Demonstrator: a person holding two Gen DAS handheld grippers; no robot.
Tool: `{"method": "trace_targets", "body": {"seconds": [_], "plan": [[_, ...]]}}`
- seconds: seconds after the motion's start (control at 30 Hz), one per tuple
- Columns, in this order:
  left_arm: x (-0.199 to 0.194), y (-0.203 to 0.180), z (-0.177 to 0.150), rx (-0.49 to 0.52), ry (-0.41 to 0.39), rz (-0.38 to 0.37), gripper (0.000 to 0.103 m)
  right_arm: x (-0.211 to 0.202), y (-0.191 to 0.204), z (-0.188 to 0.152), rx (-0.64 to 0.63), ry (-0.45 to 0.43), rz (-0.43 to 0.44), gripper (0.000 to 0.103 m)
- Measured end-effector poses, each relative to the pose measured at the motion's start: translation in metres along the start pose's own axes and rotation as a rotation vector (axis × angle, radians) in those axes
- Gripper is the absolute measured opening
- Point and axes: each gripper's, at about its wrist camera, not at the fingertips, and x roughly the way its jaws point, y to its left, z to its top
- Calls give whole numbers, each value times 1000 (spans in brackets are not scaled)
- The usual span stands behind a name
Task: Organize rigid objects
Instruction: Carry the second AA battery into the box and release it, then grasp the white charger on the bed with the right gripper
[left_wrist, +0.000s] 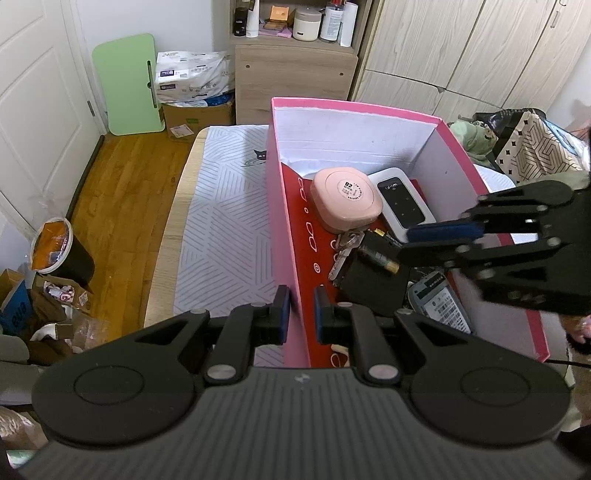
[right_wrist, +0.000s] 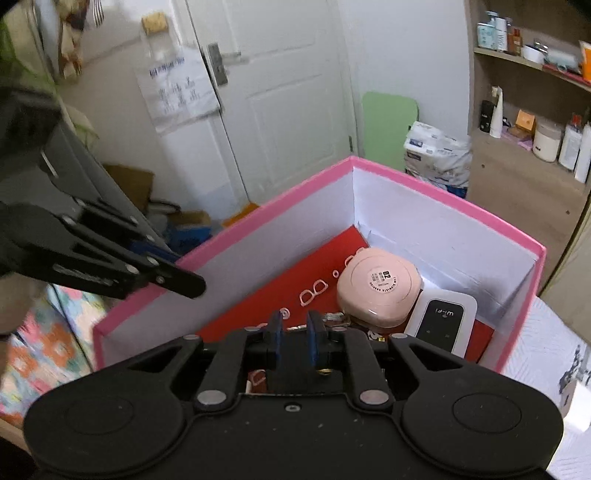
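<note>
A pink box (left_wrist: 354, 107) with white inner walls and a red floor stands on the table. My left gripper (left_wrist: 301, 314) is shut on the box's left wall, one pad on each side. Inside lie a round pink case (left_wrist: 345, 199), a white wifi router (left_wrist: 402, 203), keys (left_wrist: 343, 251), a black block (left_wrist: 369, 291) and a labelled device (left_wrist: 441, 302). My right gripper (left_wrist: 406, 244) reaches in from the right, jaws slightly apart. A battery (left_wrist: 378, 256) lies on the black block at its tips. In the right wrist view the right gripper (right_wrist: 295, 332) has nothing between its pads.
The box sits on a grey patterned mat (left_wrist: 221, 221) on a wooden table. Bags (left_wrist: 528, 147) are piled behind it on the right. On the floor to the left stand a bin (left_wrist: 59, 251), cardboard boxes and a green board (left_wrist: 127, 85). A shelf cabinet (left_wrist: 295, 74) stands behind.
</note>
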Motion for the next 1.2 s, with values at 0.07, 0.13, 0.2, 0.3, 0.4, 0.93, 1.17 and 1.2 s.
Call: {"method": "trace_targets", "body": {"seconds": [0.07,0.13,0.2,0.3,0.4,0.93,1.17,1.2], "plan": [[0,0,-1,-4,-2,-3,11,-12,-9,-1,40,-31,13,19],[0,1,-1,-8,-4,-5,11,-28,-19,-4,75,-72,6,19],[0,1,-2,-10,-5,-6,11,-43,-28,-9,105,-111,-22,21],[0,1,-2,-9,-5,-6,11,-66,-46,-19,160,-162,-92,23],[0,1,-2,-15,-6,-6,11,-80,-65,-32,213,-183,-174,23],[-1,2,-2,-20,-7,-7,11,-88,-137,-94,312,-116,-543,46],[-1,2,-2,-20,-6,-6,11,-61,-152,-88,244,-141,-511,69],[-1,2,-2,-21,-6,-7,11,-56,-155,-86,241,-135,-504,69]]}}
